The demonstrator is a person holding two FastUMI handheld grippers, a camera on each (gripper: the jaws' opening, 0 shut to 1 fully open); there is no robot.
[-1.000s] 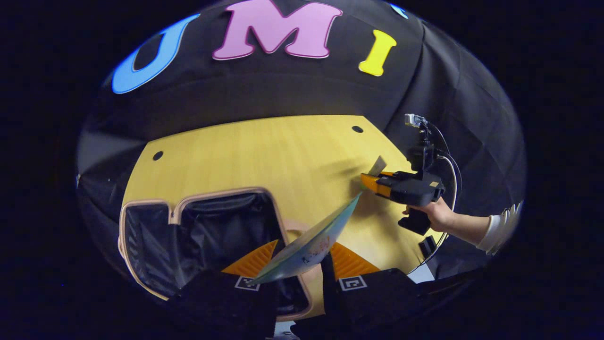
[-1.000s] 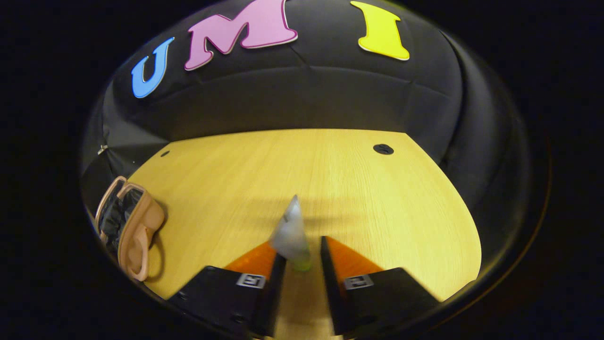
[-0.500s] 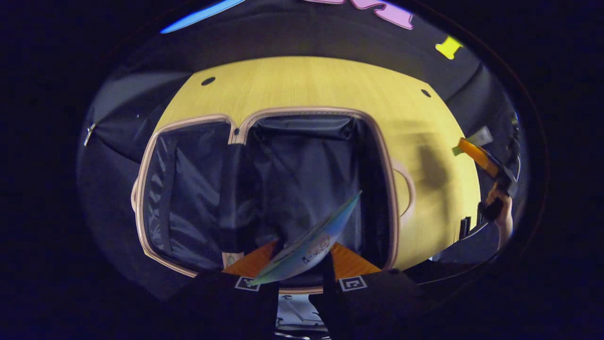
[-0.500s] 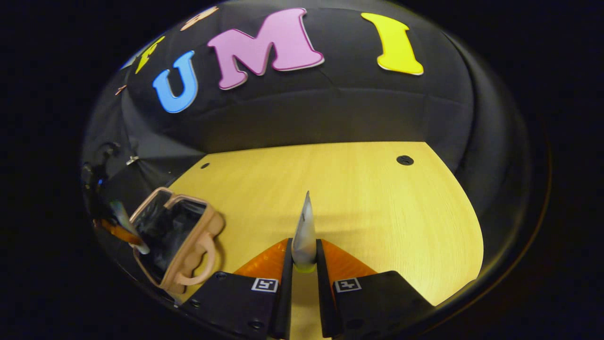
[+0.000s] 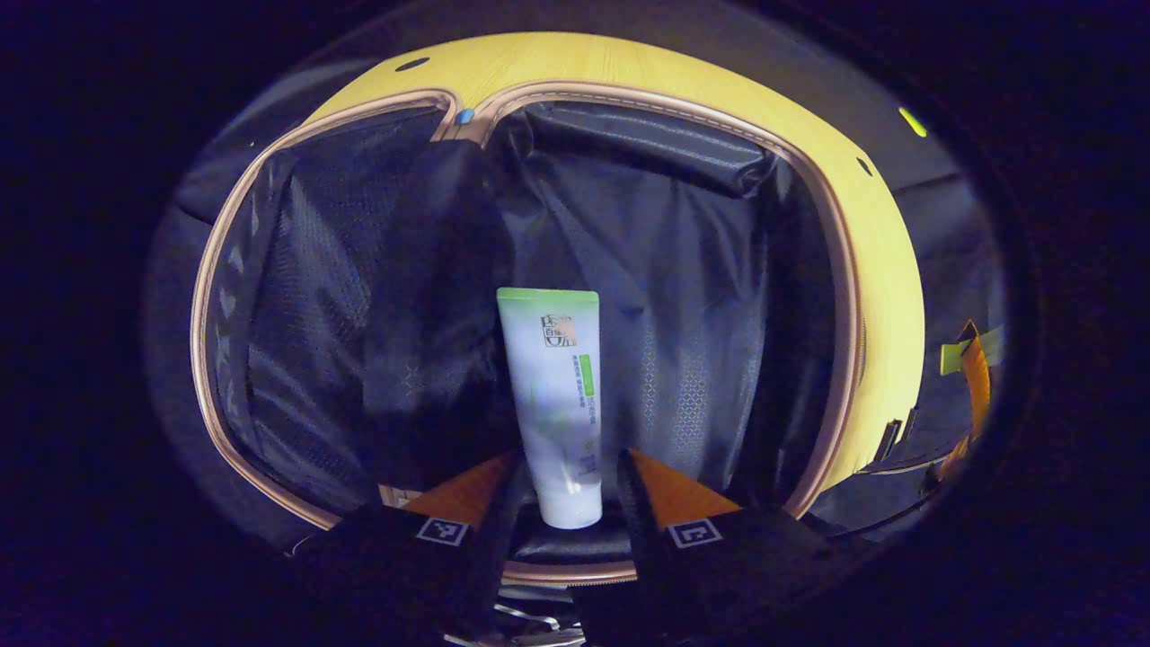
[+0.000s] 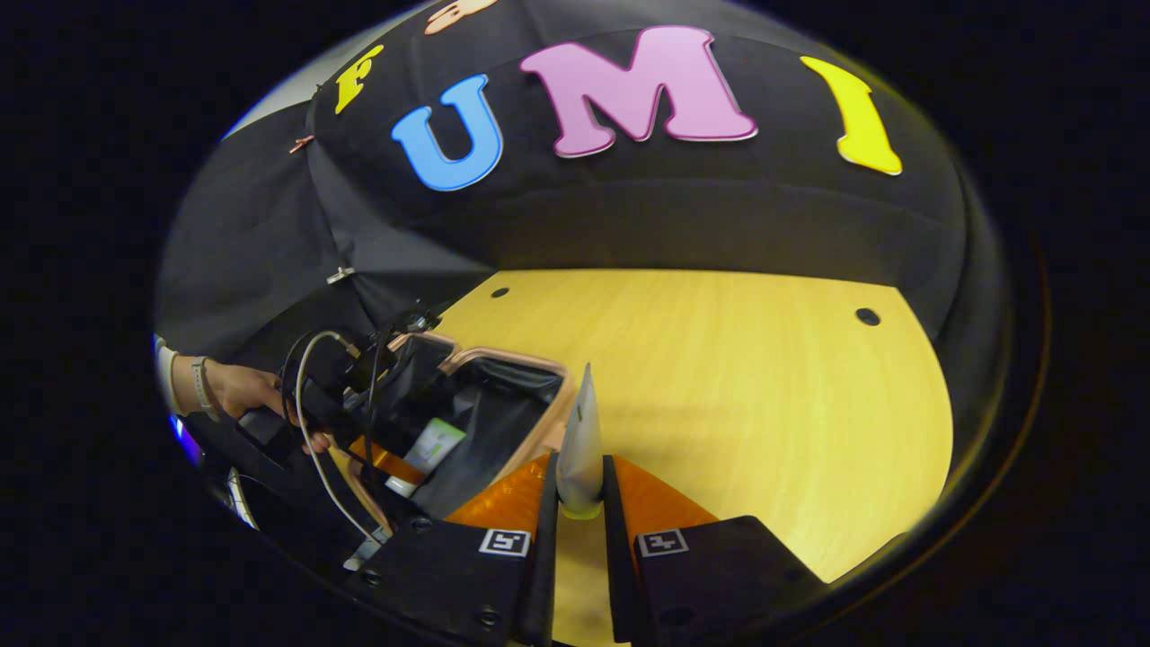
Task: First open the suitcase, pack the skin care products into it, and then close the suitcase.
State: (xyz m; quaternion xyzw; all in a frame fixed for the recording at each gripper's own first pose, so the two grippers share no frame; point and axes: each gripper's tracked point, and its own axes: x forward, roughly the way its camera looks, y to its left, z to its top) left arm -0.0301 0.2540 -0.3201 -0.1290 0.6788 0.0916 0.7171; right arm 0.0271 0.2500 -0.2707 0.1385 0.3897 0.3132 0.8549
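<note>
Booth draped in black cloth, with a yellow wooden table [image 6: 737, 395] in front of it. Open suitcase [image 5: 835, 296] on the table, tan-rimmed, lined with dark fabric; seen also in the right gripper view [image 6: 503, 395], near the table's left part. Left gripper [image 5: 561, 490] poised over the suitcase's right compartment, fingers apart, a white tube with a green band [image 5: 555, 404] lying between them on the lining; contact with the fingers hard to judge, seemingly loose. Same tube visible from the right gripper view [image 6: 431, 447], inside the suitcase beside the left gripper [image 6: 377, 458], held by a hand [image 6: 238, 388] with a wristband. Right gripper [image 6: 579, 490] above the table just beside the suitcase's rim, clamped on a second tube [image 6: 579, 440], pale, seen edge-on, crimped end up. Right gripper also glimpsed at the far right of the left gripper view [image 5: 975, 377], past the table's edge.
</note>
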